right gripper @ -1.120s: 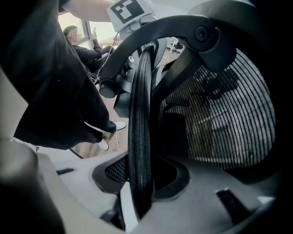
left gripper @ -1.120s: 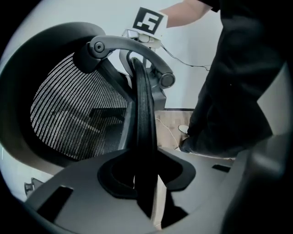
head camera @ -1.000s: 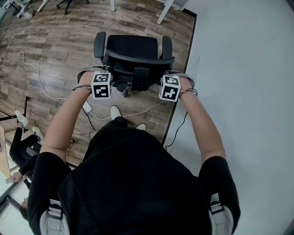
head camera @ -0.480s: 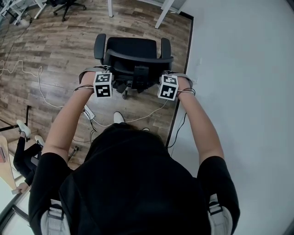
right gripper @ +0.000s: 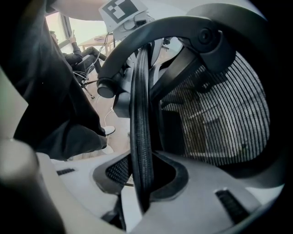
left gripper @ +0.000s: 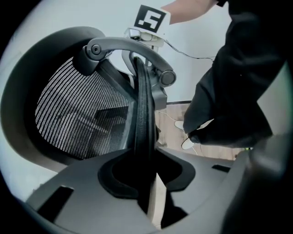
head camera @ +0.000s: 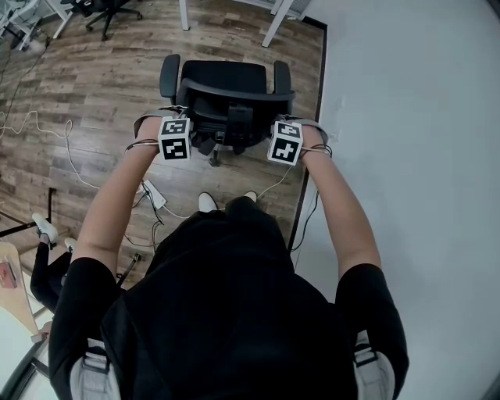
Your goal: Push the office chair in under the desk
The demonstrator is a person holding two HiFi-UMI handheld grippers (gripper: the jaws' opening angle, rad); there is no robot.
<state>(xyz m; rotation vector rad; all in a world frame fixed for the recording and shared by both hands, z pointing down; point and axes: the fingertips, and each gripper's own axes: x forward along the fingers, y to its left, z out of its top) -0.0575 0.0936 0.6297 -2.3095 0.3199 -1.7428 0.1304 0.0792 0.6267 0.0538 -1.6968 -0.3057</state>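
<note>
**One high, two close**

Head view: from overhead, steeply down onto the office chair (head camera: 226,82), near. Gripper views: hard against the backrest rim (left gripper: 143,114), edge-on from opposite sides, facing each other; mesh (left gripper: 78,119) and curved brace (left gripper: 123,48) shared.

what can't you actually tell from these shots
Desk: head view shows only two white legs; its top edge cuts off the rest.
Office chair wheel base: mostly hidden under seat and backrest, head view.
Left tool and right tool jaws: in head view, hidden behind their marker cubes; the gripper views show them closed on the backrest rim.
</note>
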